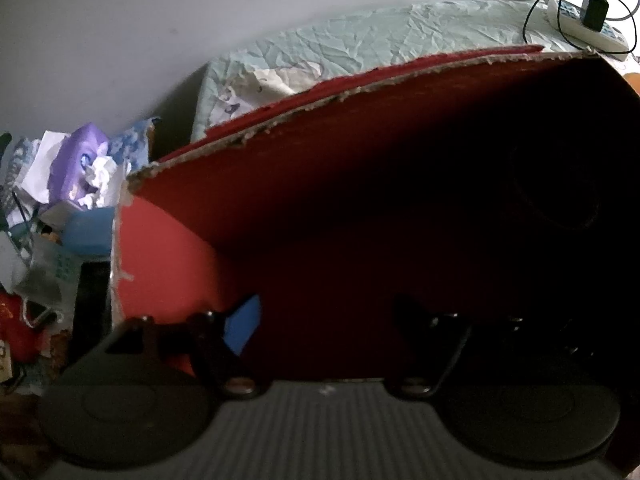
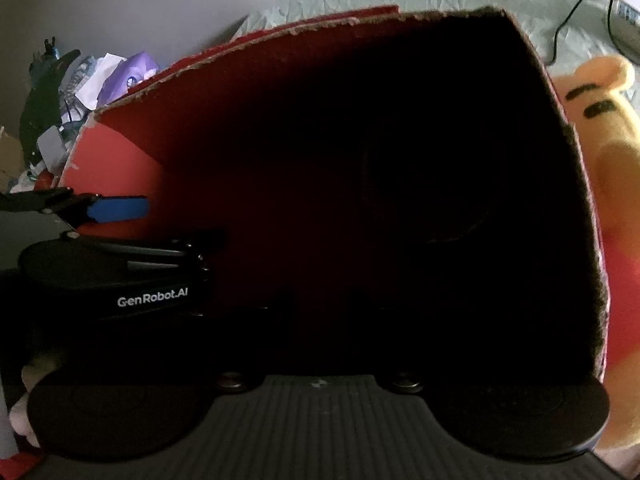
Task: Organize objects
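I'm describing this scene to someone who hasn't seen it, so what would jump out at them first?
A big red cardboard box with a ragged torn rim fills both views, its inside too dark to read. In the right wrist view an orange plush toy sits just outside the box's right wall. Left of the box lies a heap of crumpled paper and packaging, and a pale wrinkled sheet spreads behind.

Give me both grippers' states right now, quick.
Left gripper: open, fingers spread inside the red box, holding nothing visible.
Right gripper: cannot tell; its fingers vanish in the box's dark interior.
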### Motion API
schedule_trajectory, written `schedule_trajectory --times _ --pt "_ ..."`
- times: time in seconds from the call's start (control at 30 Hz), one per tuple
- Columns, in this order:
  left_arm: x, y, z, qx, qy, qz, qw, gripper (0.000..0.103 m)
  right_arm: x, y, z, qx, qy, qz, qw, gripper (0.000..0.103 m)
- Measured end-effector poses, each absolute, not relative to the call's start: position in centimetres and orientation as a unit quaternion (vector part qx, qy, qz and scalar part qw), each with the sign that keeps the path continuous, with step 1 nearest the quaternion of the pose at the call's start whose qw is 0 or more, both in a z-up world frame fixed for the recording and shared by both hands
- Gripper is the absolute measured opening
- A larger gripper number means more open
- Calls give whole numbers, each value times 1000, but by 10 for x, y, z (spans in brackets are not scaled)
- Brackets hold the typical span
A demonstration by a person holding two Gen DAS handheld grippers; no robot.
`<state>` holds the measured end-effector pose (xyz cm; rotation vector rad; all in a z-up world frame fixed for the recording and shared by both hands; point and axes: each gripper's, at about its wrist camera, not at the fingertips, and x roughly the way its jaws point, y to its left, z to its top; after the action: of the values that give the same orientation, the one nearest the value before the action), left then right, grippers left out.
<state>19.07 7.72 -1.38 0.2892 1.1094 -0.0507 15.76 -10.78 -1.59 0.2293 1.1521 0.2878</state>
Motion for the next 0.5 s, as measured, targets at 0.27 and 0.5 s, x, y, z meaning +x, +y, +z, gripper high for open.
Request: schedule_trajectory --times 0.27,0.5 --pt "191 78 -14 141 524 -22 840 78 156 -101 -15 89 524 125 838 22" --pt "188 76 -13 146 517 -19 843 78 159 -99 -16 84 525 122 838 21"
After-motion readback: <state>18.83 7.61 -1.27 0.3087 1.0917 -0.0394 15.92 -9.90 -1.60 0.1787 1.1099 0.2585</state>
